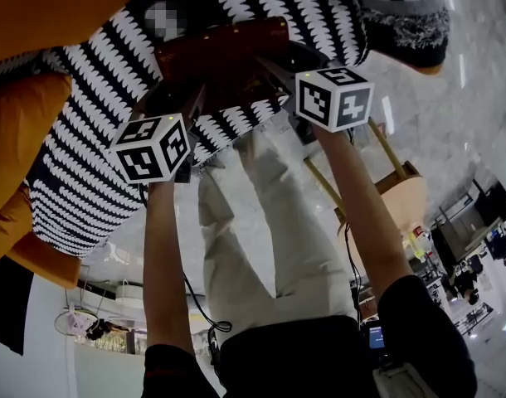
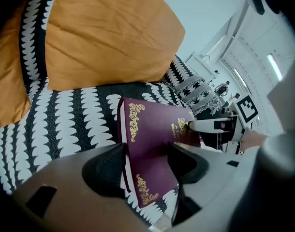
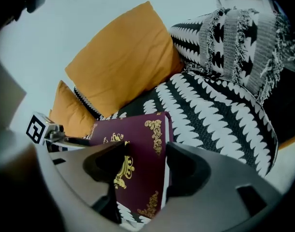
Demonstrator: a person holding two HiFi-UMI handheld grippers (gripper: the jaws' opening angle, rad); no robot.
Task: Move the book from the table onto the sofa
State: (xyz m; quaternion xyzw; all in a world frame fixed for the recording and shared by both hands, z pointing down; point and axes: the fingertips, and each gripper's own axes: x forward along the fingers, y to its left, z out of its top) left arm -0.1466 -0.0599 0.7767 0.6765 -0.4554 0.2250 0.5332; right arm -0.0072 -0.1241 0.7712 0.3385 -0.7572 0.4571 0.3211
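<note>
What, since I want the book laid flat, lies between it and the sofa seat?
Nothing visible. The book, held in the jaws of the left gripper and right gripper, is above bare patterned sofa seat; the orange cushions sit further back.

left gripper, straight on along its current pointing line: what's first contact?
Probably the black-and-white sofa seat, and the maroon book clamped in the left gripper would touch it first. The gap to the seat is hard to judge.

The book has a matt maroon cover with shiny gold embossing. The sofa is coarse woven cloth; the orange cushion is smoother, faintly creased fabric. The left tool is matt grey plastic with dull black pads. The floor is glossy.
</note>
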